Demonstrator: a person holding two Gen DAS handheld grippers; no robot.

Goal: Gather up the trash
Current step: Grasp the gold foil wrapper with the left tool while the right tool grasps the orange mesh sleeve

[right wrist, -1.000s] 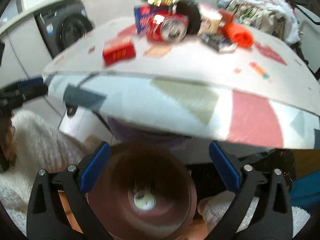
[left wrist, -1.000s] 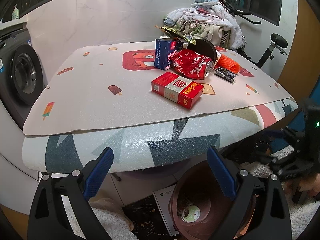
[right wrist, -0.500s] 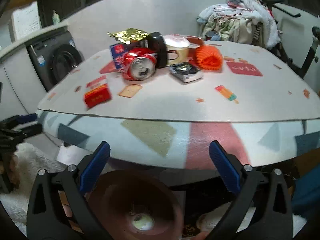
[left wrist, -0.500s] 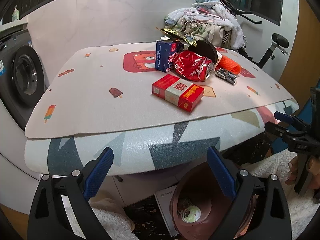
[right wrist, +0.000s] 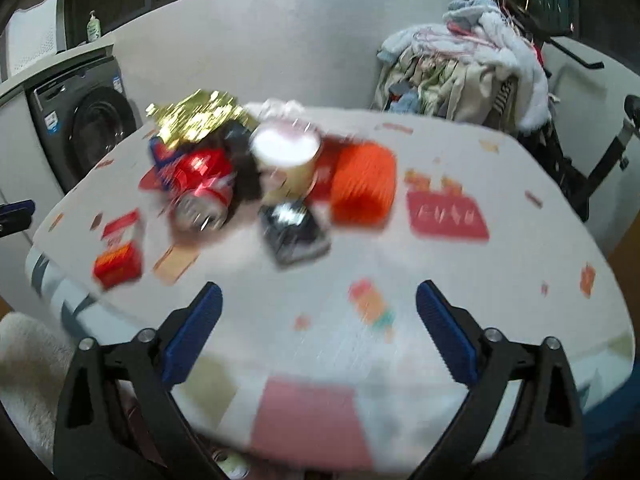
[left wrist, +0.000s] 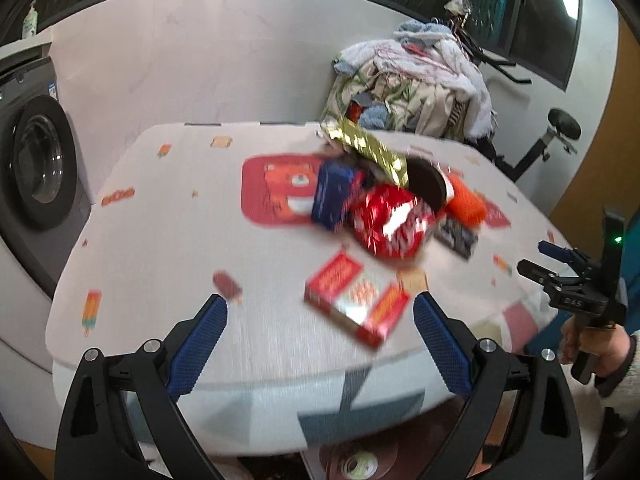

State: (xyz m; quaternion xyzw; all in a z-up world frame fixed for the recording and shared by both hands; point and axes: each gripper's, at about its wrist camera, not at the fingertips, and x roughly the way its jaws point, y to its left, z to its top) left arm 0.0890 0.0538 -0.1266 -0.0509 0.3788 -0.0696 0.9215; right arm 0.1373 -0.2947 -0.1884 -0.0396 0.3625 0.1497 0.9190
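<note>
A pile of trash lies on the patterned table (left wrist: 160,248): a red box (left wrist: 356,304) nearest the front, a crushed red can (left wrist: 394,220), a blue box (left wrist: 334,194), a gold wrapper (left wrist: 370,146), an orange mesh roll (right wrist: 362,186), a paper cup (right wrist: 286,156) and a dark packet (right wrist: 294,228). My left gripper (left wrist: 320,336) is open and empty above the table's front edge, short of the red box. My right gripper (right wrist: 318,328) is open and empty over the table's near side, short of the dark packet. The brown bin (left wrist: 360,462) sits below the table edge.
A washing machine (left wrist: 36,176) stands at the left. A heap of laundry (left wrist: 416,80) and an exercise bike (left wrist: 552,140) are behind the table at the right. The right gripper, held in a hand, shows at the right in the left wrist view (left wrist: 576,280).
Both grippers have risen from beside the bin below the table edge to above the tabletop, closer to the trash pile. Both stayed open and empty.
</note>
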